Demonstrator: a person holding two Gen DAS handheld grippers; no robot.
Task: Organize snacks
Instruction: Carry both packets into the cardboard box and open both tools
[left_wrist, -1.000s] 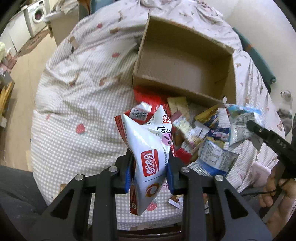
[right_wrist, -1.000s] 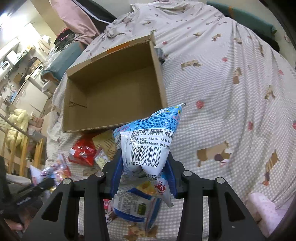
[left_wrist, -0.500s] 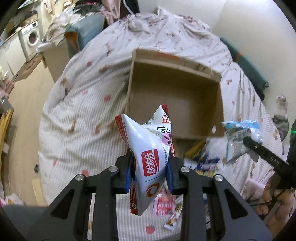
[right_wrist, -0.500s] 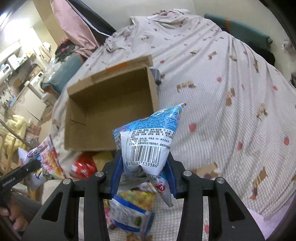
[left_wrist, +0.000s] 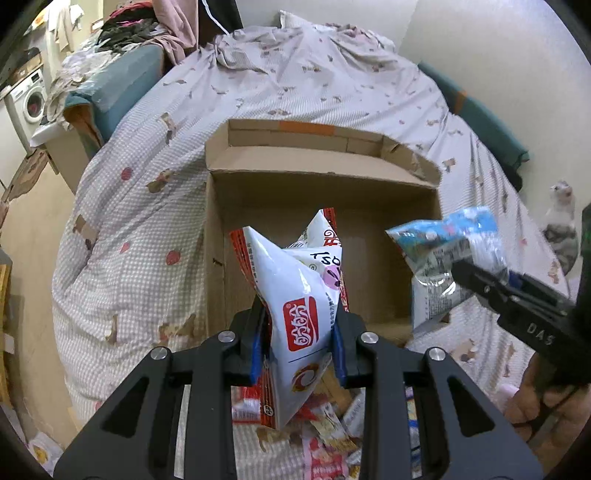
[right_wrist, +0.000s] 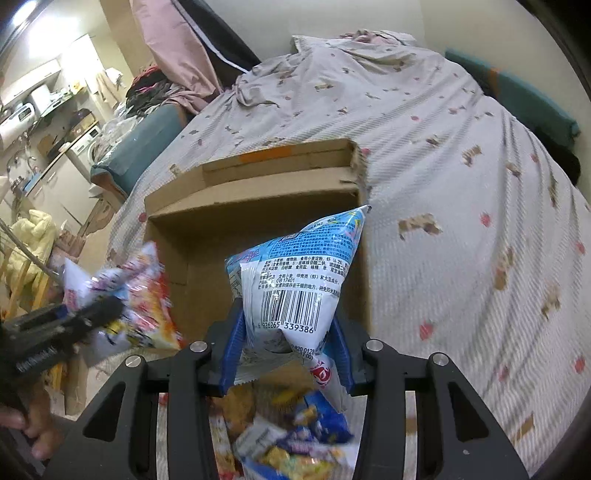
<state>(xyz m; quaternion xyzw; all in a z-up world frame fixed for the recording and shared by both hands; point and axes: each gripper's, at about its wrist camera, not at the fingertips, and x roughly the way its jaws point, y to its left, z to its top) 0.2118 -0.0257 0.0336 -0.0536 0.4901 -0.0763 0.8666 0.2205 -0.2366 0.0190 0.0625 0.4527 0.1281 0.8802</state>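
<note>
My left gripper (left_wrist: 297, 341) is shut on a white and red snack bag (left_wrist: 295, 295), held up over the near edge of an open cardboard box (left_wrist: 295, 206) on the bed. My right gripper (right_wrist: 286, 345) is shut on a blue and white snack bag (right_wrist: 295, 280) and holds it over the same box (right_wrist: 258, 199). The blue bag also shows in the left wrist view (left_wrist: 439, 258), and the white and red bag in the right wrist view (right_wrist: 133, 295). The box's visible inside is bare. A pile of loose snack packets (left_wrist: 325, 435) lies below both grippers.
The box sits on a bed with a checked, patterned cover (left_wrist: 147, 221). A cat (left_wrist: 561, 221) sits at the right by the wall. A washing machine (left_wrist: 31, 103) and clutter stand far left. More packets (right_wrist: 295, 435) lie under the right gripper.
Both grippers have lifted their bags and moved forward from the snack pile to over the box. The two bags have come closer together.
</note>
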